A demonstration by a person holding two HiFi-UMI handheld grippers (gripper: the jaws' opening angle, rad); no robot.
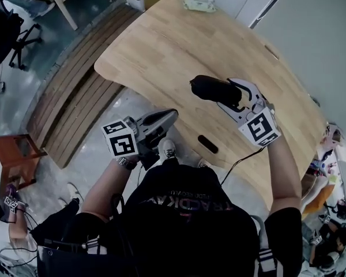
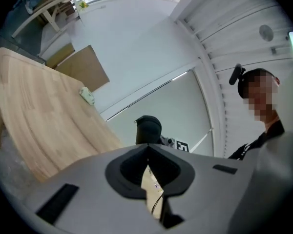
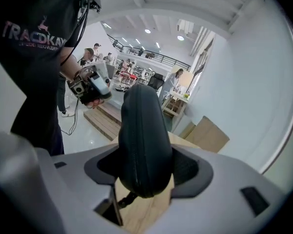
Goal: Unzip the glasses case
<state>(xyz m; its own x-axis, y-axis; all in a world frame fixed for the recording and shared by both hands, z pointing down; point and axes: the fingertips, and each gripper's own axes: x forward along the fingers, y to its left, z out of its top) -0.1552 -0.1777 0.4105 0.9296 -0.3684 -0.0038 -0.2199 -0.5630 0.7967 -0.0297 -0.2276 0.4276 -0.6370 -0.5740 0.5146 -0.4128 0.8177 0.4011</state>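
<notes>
The black zipped glasses case (image 1: 210, 88) is held up above the wooden table (image 1: 161, 45), with my right gripper (image 1: 236, 100) shut on it. In the right gripper view the case (image 3: 142, 140) stands up between the pads, its zip seam facing the camera and a short pull hanging at its lower end. My left gripper (image 1: 167, 117) is shut with nothing in it, off the table's near edge and to the left of the case. From the left gripper view the case (image 2: 149, 129) shows just beyond the closed jaws (image 2: 147, 147).
A white packet (image 1: 199, 3) lies at the table's far end. A small black object (image 1: 207, 144) sits at the near edge. A slatted wooden platform (image 1: 75, 97) and a red-brown stool (image 1: 11, 157) stand left of the table. A person (image 2: 263, 126) stands at the right.
</notes>
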